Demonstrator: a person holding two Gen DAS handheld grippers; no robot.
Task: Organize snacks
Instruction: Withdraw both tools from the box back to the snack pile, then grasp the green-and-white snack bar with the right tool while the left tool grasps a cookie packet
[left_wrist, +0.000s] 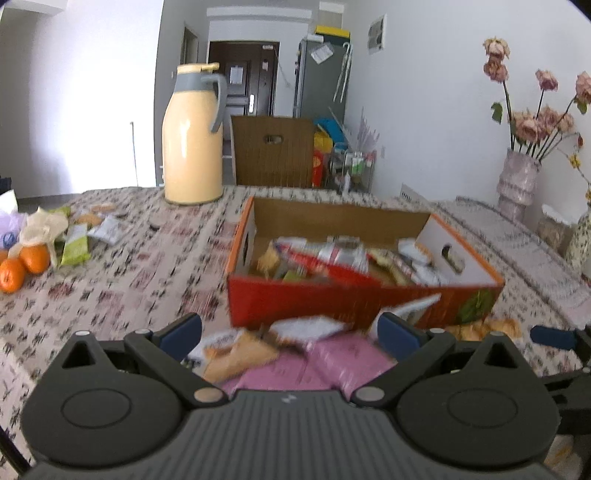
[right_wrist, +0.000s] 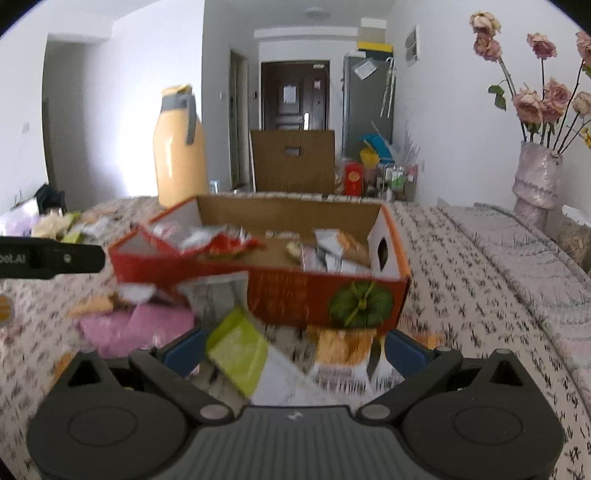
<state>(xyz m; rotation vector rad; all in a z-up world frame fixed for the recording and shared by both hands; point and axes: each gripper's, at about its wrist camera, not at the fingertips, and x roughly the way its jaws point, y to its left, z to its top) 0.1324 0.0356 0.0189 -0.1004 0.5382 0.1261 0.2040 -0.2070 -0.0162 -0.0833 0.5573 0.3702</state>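
An orange cardboard box (left_wrist: 332, 299) holding several snack packets stands on the patterned tablecloth; it also shows in the right wrist view (right_wrist: 288, 295). My left gripper (left_wrist: 290, 334) is open over loose packets in front of the box: pink packets (left_wrist: 321, 369), an orange one (left_wrist: 236, 356) and a white one (left_wrist: 310, 326). My right gripper (right_wrist: 293, 350) is open over a green-and-white packet (right_wrist: 240, 354) and an orange-and-white packet (right_wrist: 343, 350) by the box's near wall. The pink packets (right_wrist: 140, 328) lie to its left.
A yellow thermos jug (left_wrist: 192, 136) stands behind the box. Oranges (left_wrist: 22, 266) and more packets (left_wrist: 77, 243) lie at the far left. A vase of dried roses (left_wrist: 517, 181) stands at the right edge. The left gripper's finger (right_wrist: 51, 256) reaches in at the right wrist view's left.
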